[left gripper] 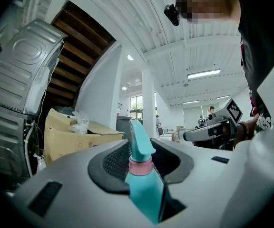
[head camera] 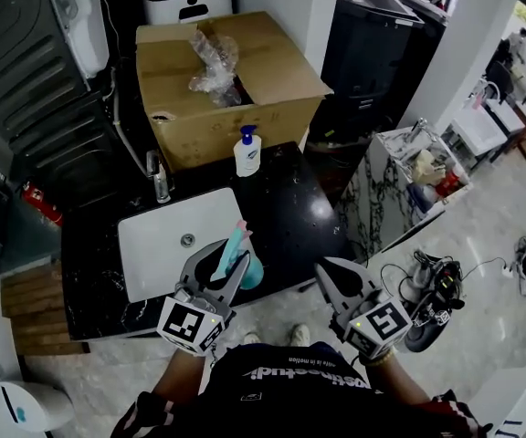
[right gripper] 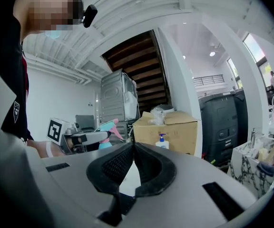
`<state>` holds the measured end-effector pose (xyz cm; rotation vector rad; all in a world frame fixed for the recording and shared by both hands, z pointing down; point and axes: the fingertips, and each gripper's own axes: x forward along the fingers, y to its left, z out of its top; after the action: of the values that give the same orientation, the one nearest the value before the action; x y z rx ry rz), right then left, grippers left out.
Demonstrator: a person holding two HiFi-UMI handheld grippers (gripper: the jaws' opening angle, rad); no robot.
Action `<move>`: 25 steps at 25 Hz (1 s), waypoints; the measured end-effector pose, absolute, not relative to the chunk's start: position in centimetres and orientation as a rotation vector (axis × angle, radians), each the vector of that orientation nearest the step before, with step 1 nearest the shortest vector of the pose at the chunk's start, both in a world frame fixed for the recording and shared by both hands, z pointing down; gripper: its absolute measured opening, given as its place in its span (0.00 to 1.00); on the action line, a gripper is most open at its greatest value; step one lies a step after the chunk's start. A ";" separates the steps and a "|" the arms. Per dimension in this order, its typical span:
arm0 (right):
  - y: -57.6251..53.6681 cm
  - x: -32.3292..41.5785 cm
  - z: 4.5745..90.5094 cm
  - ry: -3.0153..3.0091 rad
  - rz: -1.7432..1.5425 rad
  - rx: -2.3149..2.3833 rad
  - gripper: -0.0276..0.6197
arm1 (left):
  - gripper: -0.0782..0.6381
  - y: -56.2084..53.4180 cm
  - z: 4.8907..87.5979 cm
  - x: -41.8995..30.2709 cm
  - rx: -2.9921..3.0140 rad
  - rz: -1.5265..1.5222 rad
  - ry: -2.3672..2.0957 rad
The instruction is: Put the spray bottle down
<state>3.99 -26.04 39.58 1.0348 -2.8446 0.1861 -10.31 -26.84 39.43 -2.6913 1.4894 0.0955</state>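
Note:
A teal spray bottle (head camera: 241, 261) with a pink collar is clamped in my left gripper (head camera: 225, 255), held just above the front edge of the black counter (head camera: 290, 217), beside the white sink basin (head camera: 153, 245). In the left gripper view the spray bottle (left gripper: 141, 175) stands upright between the dark pads (left gripper: 115, 163), its nozzle pointing away, and the left gripper (left gripper: 139, 148) is shut on its neck. My right gripper (head camera: 329, 276) hovers to the right by the counter's front edge; in its own view the right gripper (right gripper: 133, 144) has its tips touching with nothing between them.
A white soap pump bottle (head camera: 247, 151) stands at the back of the counter before an open cardboard box (head camera: 217, 80). A faucet (head camera: 160, 179) rises behind the sink. A marble-topped stand with clutter (head camera: 418, 172) is at the right, and cables and shoes (head camera: 432, 290) lie on the floor.

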 end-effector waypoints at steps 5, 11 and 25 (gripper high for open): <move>-27.1 6.7 39.8 -2.851 0.209 1.076 0.11 | 0.32 -29.2 40.6 -7.1 -2.728 0.066 1.436; -28.1 9.9 40.7 -2.803 0.224 1.137 0.11 | 0.32 -32.5 42.4 -2.8 -2.761 0.020 1.347; -27.4 15.7 41.7 -2.722 0.265 1.314 0.11 | 0.32 -39.9 49.9 3.7 -2.755 -0.105 1.304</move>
<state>15.73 -27.37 41.67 1.3138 -2.7219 0.2655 3.67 -39.86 49.91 -2.7552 1.3045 -0.1048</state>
